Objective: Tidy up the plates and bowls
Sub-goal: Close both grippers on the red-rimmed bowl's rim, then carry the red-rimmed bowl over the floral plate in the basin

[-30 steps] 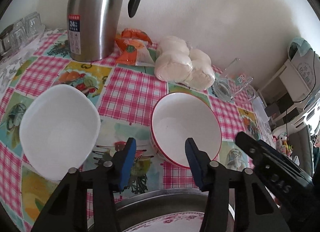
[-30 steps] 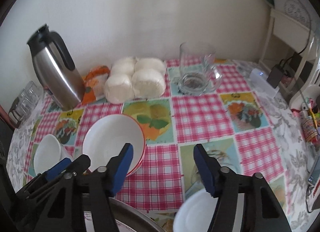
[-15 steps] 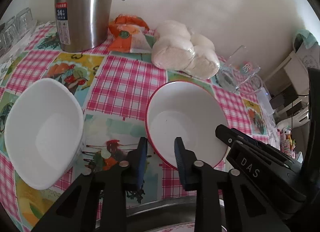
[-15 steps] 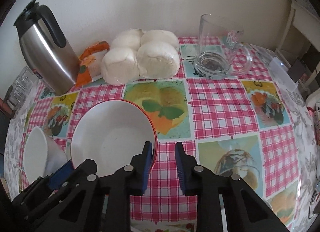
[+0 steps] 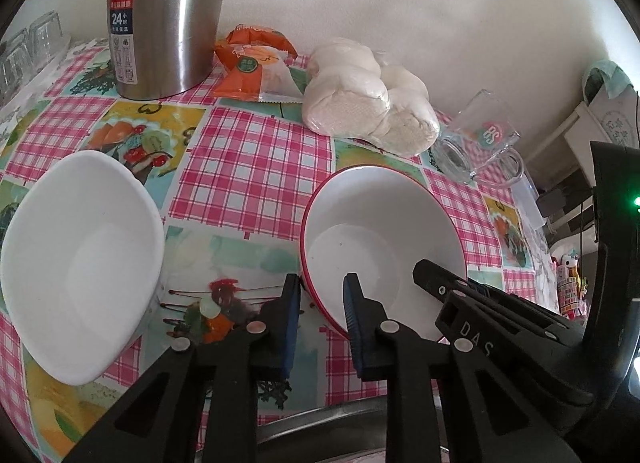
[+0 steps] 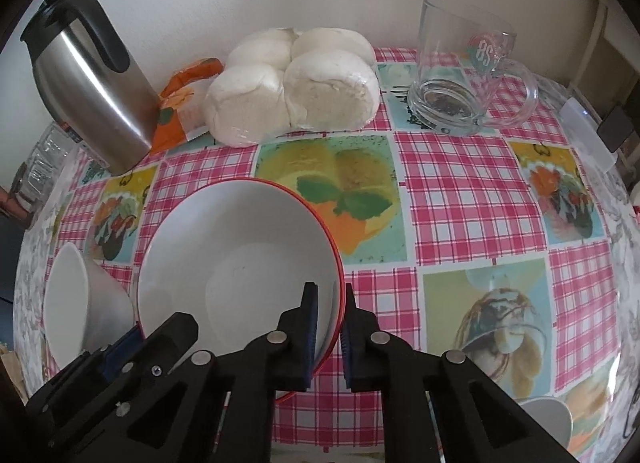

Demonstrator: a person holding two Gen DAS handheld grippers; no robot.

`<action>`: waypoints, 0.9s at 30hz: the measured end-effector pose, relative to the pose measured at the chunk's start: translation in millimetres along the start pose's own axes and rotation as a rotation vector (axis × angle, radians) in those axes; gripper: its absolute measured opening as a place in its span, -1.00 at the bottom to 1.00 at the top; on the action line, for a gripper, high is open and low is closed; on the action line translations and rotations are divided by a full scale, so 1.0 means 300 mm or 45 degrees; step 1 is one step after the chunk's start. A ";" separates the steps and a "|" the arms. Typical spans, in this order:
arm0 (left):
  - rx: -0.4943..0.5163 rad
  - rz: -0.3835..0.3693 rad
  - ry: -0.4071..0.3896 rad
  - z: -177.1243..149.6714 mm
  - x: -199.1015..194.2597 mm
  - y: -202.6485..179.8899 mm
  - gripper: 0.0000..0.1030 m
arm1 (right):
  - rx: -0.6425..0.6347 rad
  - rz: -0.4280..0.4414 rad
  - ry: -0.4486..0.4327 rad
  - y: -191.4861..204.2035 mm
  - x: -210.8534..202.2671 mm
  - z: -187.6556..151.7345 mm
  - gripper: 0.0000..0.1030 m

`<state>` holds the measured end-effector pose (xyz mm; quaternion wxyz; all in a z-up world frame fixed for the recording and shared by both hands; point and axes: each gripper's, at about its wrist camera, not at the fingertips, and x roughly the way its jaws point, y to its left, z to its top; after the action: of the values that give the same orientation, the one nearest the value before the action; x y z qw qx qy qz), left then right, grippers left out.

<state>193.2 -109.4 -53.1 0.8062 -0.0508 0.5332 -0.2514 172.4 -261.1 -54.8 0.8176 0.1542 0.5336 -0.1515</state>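
Note:
A white bowl with a red rim (image 5: 380, 231) (image 6: 240, 263) stands on the checked tablecloth. My left gripper (image 5: 322, 303) straddles its near-left rim, one pad outside on the red wall and one inside. Its jaws are closing on that rim. On the opposite side my right gripper (image 6: 329, 303) is shut on the right rim, and its black tip (image 5: 440, 279) shows inside the bowl in the left wrist view. A plain white bowl (image 5: 80, 263) (image 6: 68, 303) sits apart to the left. The edge of a small white dish (image 6: 548, 411) shows at bottom right.
A steel thermos jug (image 5: 160, 15), an orange snack packet (image 5: 252, 67), a bag of white buns (image 5: 360, 91) and a glass mug (image 6: 460, 75) line the back by the wall. Drinking glasses (image 5: 24, 47) stand far left. A metal basin's rim (image 5: 320, 415) lies under the grippers.
Both grippers' jaws went from wide apart to narrow around the red-rimmed bowl's rim. The right gripper came down and closer to the bowl; the left one barely shifted.

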 end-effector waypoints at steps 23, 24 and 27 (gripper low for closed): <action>0.205 -0.006 -0.166 -0.057 -0.304 -0.176 -0.57 | 0.138 0.096 -0.334 -0.086 -0.373 -0.163 -0.76; 0.207 -0.012 -0.175 -0.066 -0.327 -0.180 -0.57 | 0.149 0.103 -0.349 -0.089 -0.396 -0.181 -0.76; 0.225 -0.014 -0.191 -0.100 -0.382 -0.190 -0.57 | 0.189 0.134 -0.393 -0.099 -0.453 -0.241 -0.76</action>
<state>111.6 -100.8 49.5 0.8437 -0.0012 0.4470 -0.2973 48.2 -246.7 39.9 0.8830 0.2168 0.3803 -0.1695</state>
